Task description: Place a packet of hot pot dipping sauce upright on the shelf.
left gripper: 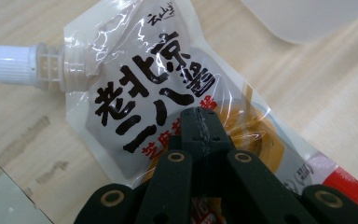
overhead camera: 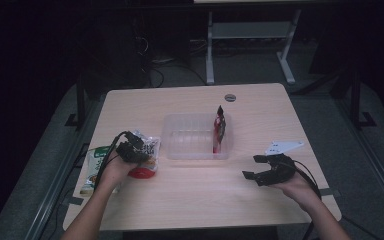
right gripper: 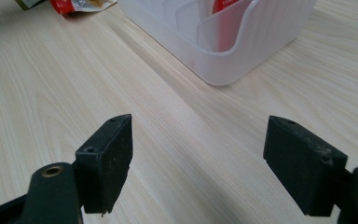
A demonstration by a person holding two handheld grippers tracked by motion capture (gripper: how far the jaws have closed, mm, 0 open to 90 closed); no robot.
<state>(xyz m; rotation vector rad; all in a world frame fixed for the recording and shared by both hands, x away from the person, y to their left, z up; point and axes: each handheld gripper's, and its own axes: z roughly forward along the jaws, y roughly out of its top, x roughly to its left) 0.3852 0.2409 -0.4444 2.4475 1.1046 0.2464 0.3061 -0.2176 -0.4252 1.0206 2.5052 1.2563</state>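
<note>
Directly under left gripper [left gripper: 200, 122], jaws pinched shut, apparently on sauce pouch [left gripper: 168, 98]; lies flat left of clear bin [overhead camera: 197, 136], long axis cap-to-base, cap away. Right gripper [right gripper: 198, 154] gaping, empty, well apart.

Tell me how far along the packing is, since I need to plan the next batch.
Done: one red packet already stands in the clear bin. In hand: the left gripper is shut over the spouted sauce pouch, which lies on the table; a lift isn't visible. Left: that pouch and the green packet remain outside the bin. The right gripper is open, empty.
</note>
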